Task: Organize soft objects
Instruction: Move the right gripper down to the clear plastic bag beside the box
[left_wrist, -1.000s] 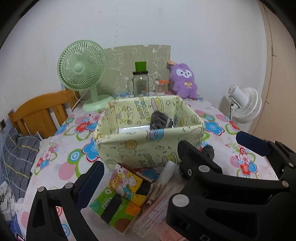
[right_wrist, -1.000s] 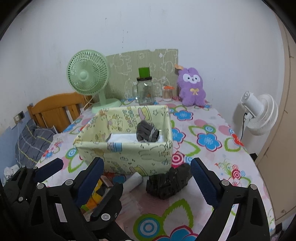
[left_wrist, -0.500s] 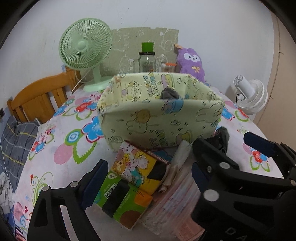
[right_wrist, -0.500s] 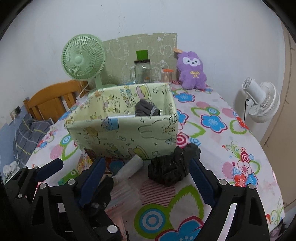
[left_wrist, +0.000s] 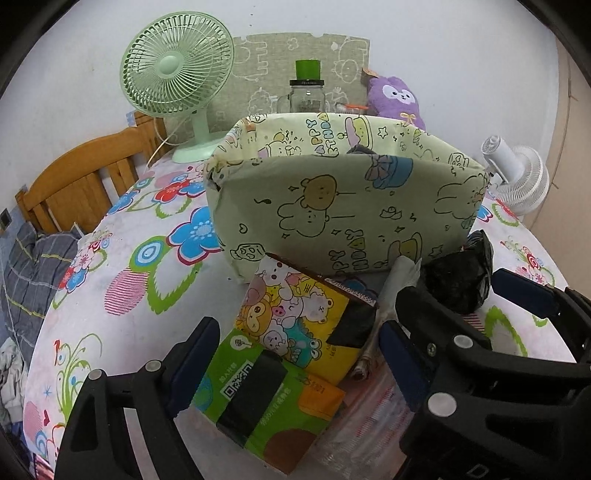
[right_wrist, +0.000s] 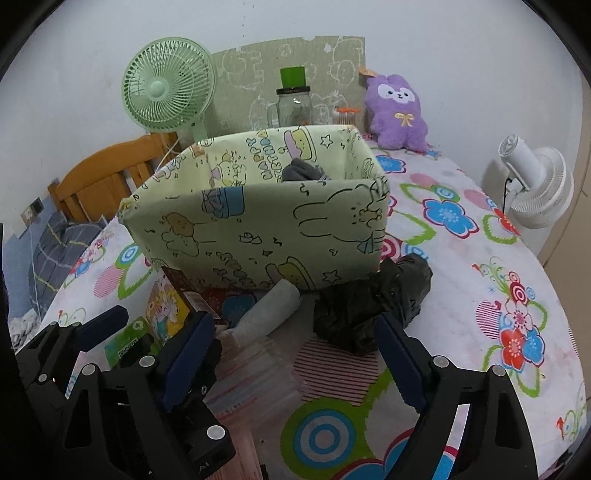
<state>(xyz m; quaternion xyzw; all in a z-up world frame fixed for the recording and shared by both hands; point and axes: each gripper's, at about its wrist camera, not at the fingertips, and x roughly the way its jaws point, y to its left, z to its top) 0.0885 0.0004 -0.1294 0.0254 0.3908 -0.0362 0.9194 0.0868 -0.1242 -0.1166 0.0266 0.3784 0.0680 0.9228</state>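
A pale green cartoon-print fabric box (left_wrist: 343, 206) (right_wrist: 258, 236) stands mid-table with a grey cloth (right_wrist: 301, 171) inside. In front of it lie a yellow cartoon tissue pack (left_wrist: 299, 325), a green tissue pack (left_wrist: 269, 398), a rolled white cloth (right_wrist: 267, 312) and a crumpled black bag (right_wrist: 369, 306) (left_wrist: 458, 280). My left gripper (left_wrist: 295, 365) is open, low over the tissue packs. My right gripper (right_wrist: 291, 354) is open, just short of the black bag and the white roll.
A green desk fan (left_wrist: 177, 70), a glass jar with a green lid (right_wrist: 293, 99) and a purple plush (right_wrist: 399, 110) stand at the back by the wall. A white fan (right_wrist: 535, 188) is off the table's right. A wooden chair (left_wrist: 77, 181) is at the left. Clear packets (right_wrist: 251, 384) lie under the grippers.
Both grippers have moved forward and down toward the items in front of the box. The box and the items look larger and nearer. Nothing was grasped.
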